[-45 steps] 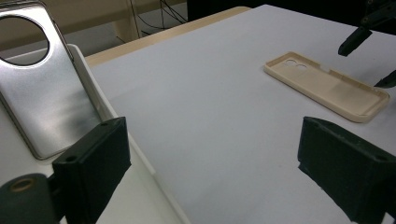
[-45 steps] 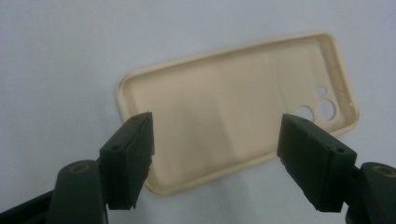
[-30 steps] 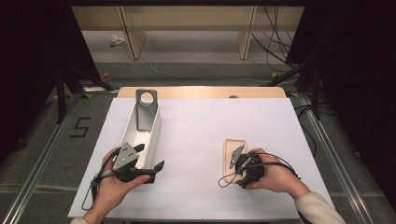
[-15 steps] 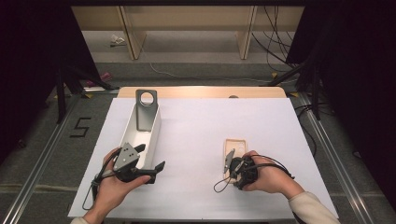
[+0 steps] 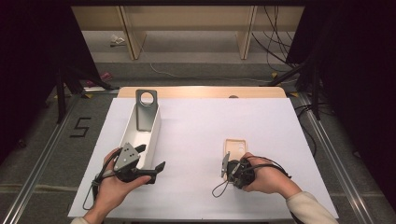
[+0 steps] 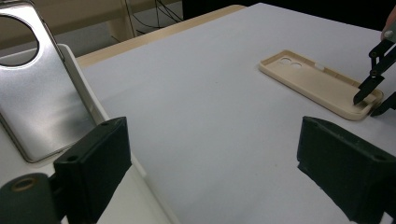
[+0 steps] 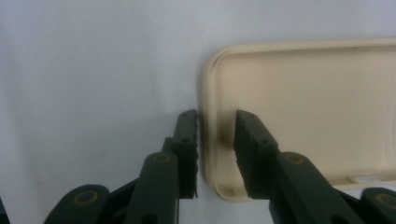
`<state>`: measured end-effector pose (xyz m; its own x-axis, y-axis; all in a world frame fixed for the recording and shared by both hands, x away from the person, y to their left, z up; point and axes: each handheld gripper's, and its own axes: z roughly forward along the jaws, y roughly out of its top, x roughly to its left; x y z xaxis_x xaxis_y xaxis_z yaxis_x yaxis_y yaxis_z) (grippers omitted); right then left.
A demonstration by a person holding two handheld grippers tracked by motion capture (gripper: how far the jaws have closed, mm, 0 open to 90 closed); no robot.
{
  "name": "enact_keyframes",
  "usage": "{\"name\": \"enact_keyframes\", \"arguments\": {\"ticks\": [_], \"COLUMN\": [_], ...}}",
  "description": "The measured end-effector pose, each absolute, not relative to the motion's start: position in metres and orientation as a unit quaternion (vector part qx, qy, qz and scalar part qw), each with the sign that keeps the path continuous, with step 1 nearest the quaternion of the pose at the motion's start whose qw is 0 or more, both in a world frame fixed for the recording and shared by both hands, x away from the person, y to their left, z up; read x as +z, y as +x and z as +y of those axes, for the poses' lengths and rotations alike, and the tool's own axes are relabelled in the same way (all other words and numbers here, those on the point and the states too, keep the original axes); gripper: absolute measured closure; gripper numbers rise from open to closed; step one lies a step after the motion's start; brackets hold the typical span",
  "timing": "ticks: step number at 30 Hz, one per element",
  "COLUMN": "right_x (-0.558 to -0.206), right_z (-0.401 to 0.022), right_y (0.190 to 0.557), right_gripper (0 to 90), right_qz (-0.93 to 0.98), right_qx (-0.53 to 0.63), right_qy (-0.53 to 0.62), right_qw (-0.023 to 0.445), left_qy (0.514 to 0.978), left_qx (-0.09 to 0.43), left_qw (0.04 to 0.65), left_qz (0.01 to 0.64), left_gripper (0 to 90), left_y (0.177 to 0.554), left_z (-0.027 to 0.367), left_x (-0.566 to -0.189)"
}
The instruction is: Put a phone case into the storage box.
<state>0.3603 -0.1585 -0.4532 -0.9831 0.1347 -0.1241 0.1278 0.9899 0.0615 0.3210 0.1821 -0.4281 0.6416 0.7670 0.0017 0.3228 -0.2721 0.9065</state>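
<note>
A beige phone case (image 5: pixel 235 145) lies open side up on the white table cover, right of centre. My right gripper (image 5: pixel 229 169) is at its near short end. In the right gripper view the jaws have just been closing and straddle the case's (image 7: pixel 317 107) end rim, one outside and one inside; this gripper (image 7: pixel 215 135) still shows a thin gap at the inner pad. A silver phone (image 5: pixel 145 112) leans in a white box (image 5: pixel 128 135) at the left. My left gripper (image 5: pixel 150 157) stands wide open beside the box's near end, with nothing between its jaws (image 6: pixel 215 140).
The white cover (image 5: pixel 210 116) spreads across the table between box and case. A wooden table edge (image 5: pixel 201 92) runs along the far side. Cables trail from both grippers near the front. The left gripper view has the phone (image 6: pixel 37 93) and the case (image 6: pixel 317 79).
My right gripper has shifted slightly left onto the case's near end and its jaws have narrowed around the rim. The left hand and gripper have stayed put.
</note>
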Motion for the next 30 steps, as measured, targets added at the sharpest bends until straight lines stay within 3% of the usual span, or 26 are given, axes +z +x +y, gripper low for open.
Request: {"name": "enact_keyframes", "arguments": {"ticks": [30], "right_x": [-0.4531], "right_z": [-0.1545], "right_y": [0.3548], "right_gripper": [85.7], "right_qz": [0.996], "right_qx": [0.020], "right_qy": [0.046], "right_qw": [0.074], "left_qy": [0.764], "left_qx": [0.228], "left_qw": [0.488], "left_qz": [0.356], "left_gripper": [10.3], "left_y": [0.3208], "left_z": [0.1821], "left_x": [-0.4282]}}
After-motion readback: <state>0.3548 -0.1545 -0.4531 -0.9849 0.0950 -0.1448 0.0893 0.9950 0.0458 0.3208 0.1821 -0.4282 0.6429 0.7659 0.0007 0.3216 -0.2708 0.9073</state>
